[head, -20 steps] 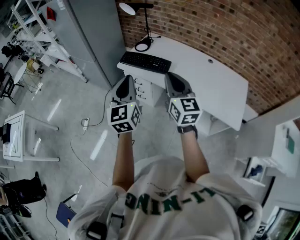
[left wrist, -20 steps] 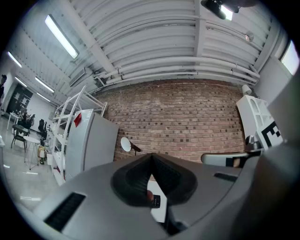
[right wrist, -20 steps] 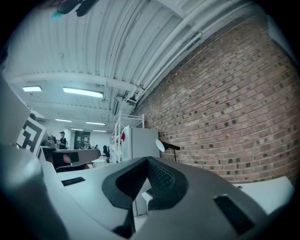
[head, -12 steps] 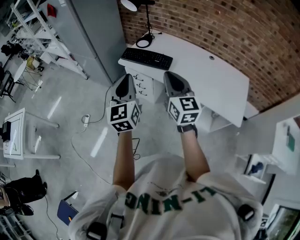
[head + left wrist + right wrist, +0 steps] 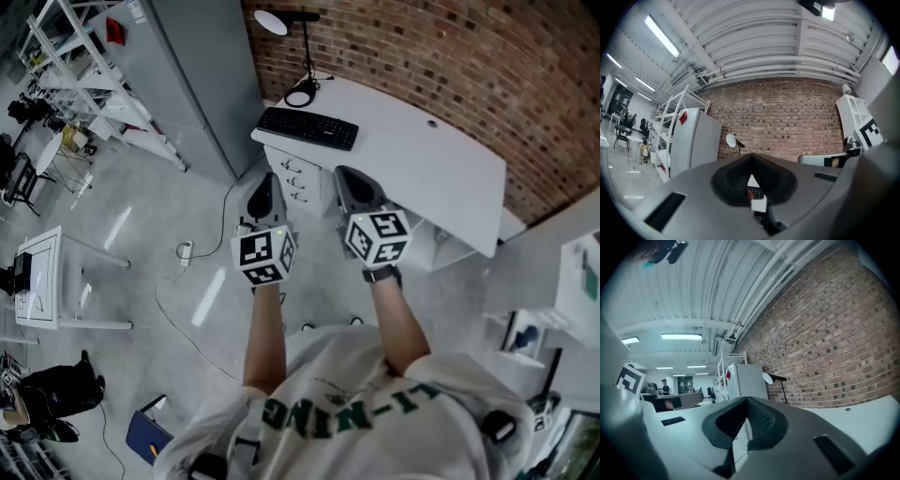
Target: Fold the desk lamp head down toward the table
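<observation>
Left tongs: the left tongs (image 5: 266,180) were clenched tight with nothing in them, tips meeting in their own view (image 5: 751,155), held out level over the floor (image 5: 141,234).
Right tongs: the right tongs (image 5: 347,173) looked the same, pads pressed together (image 5: 747,400), nothing pinched, touching nothing, just beside the left pair at about 3 o'clock.
Desk lamp: the desk lamp (image 5: 306,54) stood on the far left corner of the desk (image 5: 422,159), at roughly 12 o'clock from the left tongs and 11 o'clock from the right, well apart from both.
Lamp head: the lamp head (image 5: 271,22) was up high on the end of a level arm atop the upright pole, not folded down; it showed as a pale disc in both gripper views (image 5: 731,140) (image 5: 768,378).
Keyboard: a black keyboard (image 5: 307,128) lay near the lamp's base, at about 6 o'clock from it, between lamp and tongs.
Drawers: the white drawer unit (image 5: 298,178) under the desk was shut, so no idea what's inside.
</observation>
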{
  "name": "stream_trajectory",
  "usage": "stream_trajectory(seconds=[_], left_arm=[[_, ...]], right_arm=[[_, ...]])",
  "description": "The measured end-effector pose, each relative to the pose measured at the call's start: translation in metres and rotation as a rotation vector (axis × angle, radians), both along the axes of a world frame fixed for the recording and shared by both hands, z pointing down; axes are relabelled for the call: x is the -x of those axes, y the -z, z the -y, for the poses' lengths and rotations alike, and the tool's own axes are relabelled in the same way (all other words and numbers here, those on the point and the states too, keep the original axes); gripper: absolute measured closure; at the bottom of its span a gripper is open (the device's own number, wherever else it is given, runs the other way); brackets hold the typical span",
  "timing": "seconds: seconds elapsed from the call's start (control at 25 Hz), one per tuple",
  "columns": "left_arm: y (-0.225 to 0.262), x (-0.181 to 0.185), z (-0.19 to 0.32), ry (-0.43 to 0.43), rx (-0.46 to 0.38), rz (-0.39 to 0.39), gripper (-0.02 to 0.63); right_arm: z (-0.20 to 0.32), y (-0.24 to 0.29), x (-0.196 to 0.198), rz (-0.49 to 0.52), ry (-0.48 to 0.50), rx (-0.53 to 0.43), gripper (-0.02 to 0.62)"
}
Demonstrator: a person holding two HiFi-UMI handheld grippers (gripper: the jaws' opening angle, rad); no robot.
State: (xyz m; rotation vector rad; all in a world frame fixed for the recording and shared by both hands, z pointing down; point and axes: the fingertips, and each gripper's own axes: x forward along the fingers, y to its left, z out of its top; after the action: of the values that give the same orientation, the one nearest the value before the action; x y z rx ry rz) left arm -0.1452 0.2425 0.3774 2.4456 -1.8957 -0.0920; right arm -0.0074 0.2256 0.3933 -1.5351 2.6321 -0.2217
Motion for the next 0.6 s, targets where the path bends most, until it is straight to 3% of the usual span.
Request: stream_trajectory(seconds=[0.32,0.6], left_arm=[[-0.036,0.028,-0.006,0.029,0.084,0.004,0.604],[-0.050,0.017,0.014,-0.013,0.110,-0.018,0.604]], right_arm=[[-0.012,-0.038,0.019,-0.136,-0.047,0.058,0.592],[0.007,-0.054,0.010,-0.137,-0.060,0.104,0.592]])
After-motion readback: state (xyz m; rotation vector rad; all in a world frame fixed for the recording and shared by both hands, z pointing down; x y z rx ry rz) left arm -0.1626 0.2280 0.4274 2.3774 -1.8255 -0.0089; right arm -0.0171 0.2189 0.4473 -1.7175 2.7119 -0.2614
